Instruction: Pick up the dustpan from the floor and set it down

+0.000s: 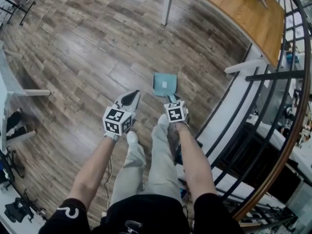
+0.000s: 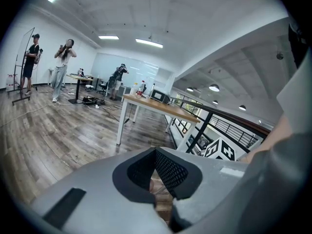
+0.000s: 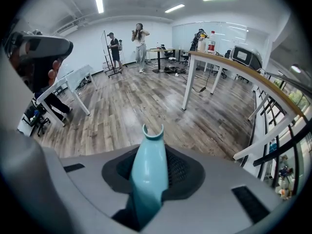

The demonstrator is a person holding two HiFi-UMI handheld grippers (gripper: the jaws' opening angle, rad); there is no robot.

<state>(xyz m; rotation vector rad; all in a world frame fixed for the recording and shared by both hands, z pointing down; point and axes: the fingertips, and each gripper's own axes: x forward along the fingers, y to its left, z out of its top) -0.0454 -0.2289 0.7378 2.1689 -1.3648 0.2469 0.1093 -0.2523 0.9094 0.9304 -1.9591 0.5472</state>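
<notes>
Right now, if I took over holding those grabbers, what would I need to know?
Left gripper: shut, nothing in it.
Right gripper: shut on the handle of the teal dustpan.
Dustpan: its pan end is on or just above the wood floor; I can't tell which.
Done: handle gripped.
Left to do: lift it, then set it down.

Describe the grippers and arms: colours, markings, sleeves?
Left gripper and right gripper match: grey moulded shells, each carrying a white cube printed with black square markers. The fingers are lined with black mesh-textured pads. Forearms are bare. The short sleeves are black, the left one with a white mark.
</notes>
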